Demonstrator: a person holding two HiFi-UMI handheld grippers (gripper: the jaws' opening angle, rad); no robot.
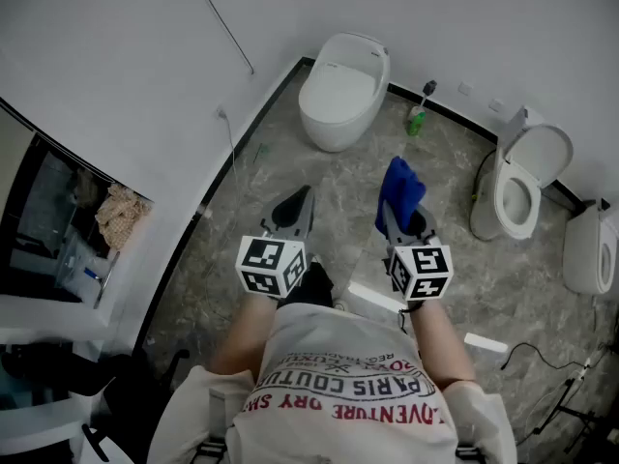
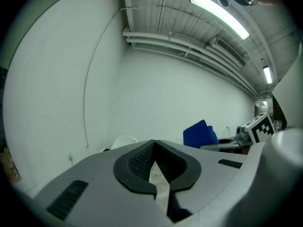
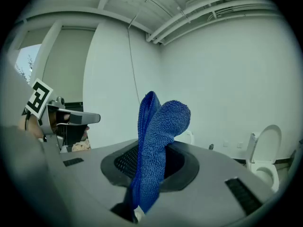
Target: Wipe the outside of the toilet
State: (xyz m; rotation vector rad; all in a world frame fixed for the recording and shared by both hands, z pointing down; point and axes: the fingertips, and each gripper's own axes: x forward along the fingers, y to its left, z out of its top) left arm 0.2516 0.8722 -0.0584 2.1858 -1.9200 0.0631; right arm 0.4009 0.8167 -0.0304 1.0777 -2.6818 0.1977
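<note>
A white toilet with its lid down [image 1: 343,90] stands on the grey marble floor by the far wall, well ahead of both grippers. My right gripper [image 1: 397,213] is shut on a blue cloth [image 1: 399,193], and the cloth [image 3: 156,145] stands up in a fold from between the jaws. My left gripper [image 1: 300,201] is held level beside it, shut with nothing in it [image 2: 154,150]. A sliver of the closed toilet [image 2: 124,141] shows above the left jaws. Both grippers are held in the air, clear of the toilet.
A second toilet with its seat raised [image 1: 522,182] stands at the right, a third white fixture [image 1: 590,249] beyond it. A green bottle [image 1: 417,117] sits by the far wall. White wall runs along the left. White strips [image 1: 484,341] and a cable [image 1: 542,356] lie on the floor.
</note>
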